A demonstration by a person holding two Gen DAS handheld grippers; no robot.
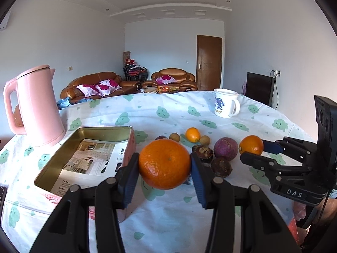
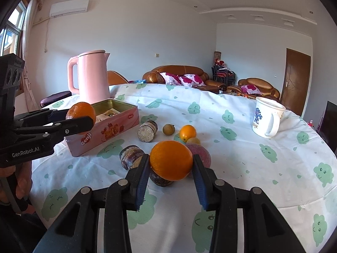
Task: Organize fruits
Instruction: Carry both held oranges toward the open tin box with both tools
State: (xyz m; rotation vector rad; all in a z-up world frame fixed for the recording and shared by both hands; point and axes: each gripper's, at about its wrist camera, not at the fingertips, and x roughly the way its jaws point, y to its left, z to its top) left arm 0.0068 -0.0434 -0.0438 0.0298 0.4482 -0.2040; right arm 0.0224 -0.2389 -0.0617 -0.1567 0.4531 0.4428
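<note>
Near the left edge of the bench, beside the pink kettle, stands the open pink tin. As far as either view shows, it holds only printed paper and what looks like a small packet, and no fruit, so the sorting looks barely begun.

The left hand-held gripper is clenched on a mandarin, lifted clear of the cloth just beside the tin's near right corner. In the right wrist view the fruit sits level with the tin's rim, at its near end. The right hand-held gripper grasps a smooth orange, raised above the cluster toward the middle of the bench.

Left on the cloth are a small orange, a purple passion fruit, two pale longan-like fruits and some dark brown pieces whose kind I cannot tell. One of these lies directly under the held orange.

My judgement is that two fruits are in hand and none are stowed. The mandarin is nearest to going in, and the rest of the pile is still to be carried across. The white mug stands well apart, toward the far right edge.
</note>
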